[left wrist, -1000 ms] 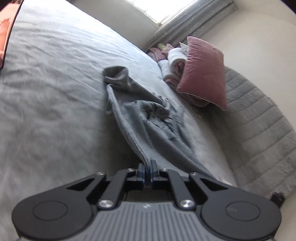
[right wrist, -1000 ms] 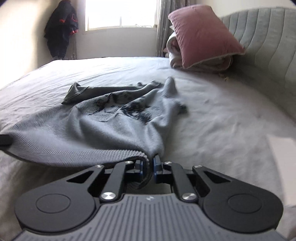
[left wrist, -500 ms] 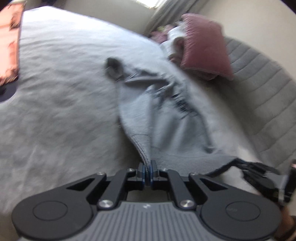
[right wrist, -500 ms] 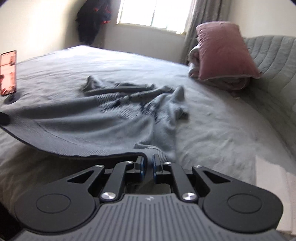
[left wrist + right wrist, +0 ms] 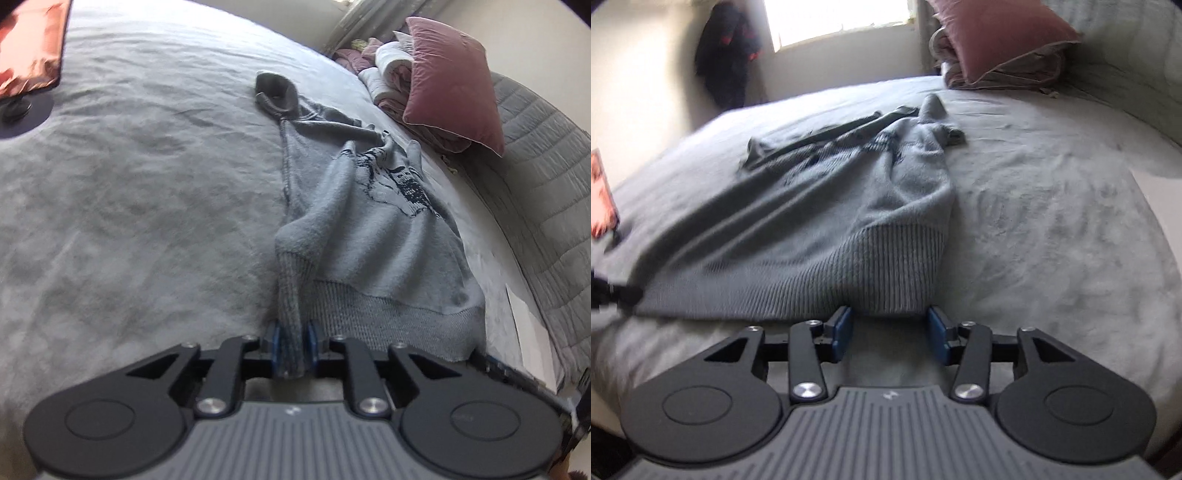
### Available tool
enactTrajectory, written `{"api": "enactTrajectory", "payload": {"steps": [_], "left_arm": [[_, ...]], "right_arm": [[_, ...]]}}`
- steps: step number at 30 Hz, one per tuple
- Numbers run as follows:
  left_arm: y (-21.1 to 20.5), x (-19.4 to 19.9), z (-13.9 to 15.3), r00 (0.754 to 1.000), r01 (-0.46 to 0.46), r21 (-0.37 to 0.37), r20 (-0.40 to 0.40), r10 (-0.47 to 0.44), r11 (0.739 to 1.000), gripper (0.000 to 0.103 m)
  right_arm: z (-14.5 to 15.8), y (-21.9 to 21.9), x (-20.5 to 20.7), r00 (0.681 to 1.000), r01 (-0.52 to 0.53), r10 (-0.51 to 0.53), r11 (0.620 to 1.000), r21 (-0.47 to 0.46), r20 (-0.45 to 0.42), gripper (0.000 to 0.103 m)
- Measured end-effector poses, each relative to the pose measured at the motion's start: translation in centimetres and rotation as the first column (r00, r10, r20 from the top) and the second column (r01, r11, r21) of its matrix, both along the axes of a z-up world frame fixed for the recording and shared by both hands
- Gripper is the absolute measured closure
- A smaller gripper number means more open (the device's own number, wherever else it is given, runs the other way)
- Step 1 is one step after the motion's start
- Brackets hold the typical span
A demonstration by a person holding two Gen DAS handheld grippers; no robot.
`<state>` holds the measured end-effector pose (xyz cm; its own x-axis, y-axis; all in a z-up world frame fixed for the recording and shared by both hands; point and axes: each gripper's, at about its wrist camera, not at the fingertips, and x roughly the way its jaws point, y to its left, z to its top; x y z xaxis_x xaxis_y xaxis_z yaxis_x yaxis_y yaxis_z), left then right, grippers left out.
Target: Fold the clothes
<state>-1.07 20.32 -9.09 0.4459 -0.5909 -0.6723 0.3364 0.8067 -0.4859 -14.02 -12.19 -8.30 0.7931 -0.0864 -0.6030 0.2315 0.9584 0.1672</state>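
**Jaws easing off the sweater hem**

Left gripper (image 5: 292,349), bottom centre of its frame: jaws just been opening, ribbed hem bunched between the blue pads, which seem still to touch it on both sides. Right gripper (image 5: 890,334), bottom centre of its own frame: jaws just been opening, now spread apart, pads clear of the cloth, hem edge lying just ahead of the gap. Grey sweater (image 5: 373,221) stretched up through mid-frame on the grey bed (image 5: 129,192), dark print toward its upper right. Pink pillow (image 5: 450,85) at upper right, on piled bedding.
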Motion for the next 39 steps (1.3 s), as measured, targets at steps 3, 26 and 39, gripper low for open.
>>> {"api": "enactTrajectory", "payload": {"steps": [3, 26, 39], "left_arm": [[-0.7, 0.0, 0.0, 1.000, 0.004, 0.005, 0.012, -0.004, 1.000, 0.082], [-2.4, -2.3, 1.5, 0.989, 0.127, 0.001, 0.079, -0.126, 0.992, 0.098], [-1.5, -2.4, 0.8, 0.993, 0.107, 0.074, 0.040, -0.110, 0.992, 0.097]], "right_arm": [[-0.3, -0.4, 1.6, 0.998, 0.036, -0.037, 0.999, 0.032, 0.042, 0.054], [1.8, 1.5, -1.3, 0.994, -0.108, 0.071, 0.648, -0.754, -0.081, 0.095], [1.9, -0.7, -3.5, 0.980, -0.181, 0.082, 0.736, -0.652, -0.180, 0.094]]}}
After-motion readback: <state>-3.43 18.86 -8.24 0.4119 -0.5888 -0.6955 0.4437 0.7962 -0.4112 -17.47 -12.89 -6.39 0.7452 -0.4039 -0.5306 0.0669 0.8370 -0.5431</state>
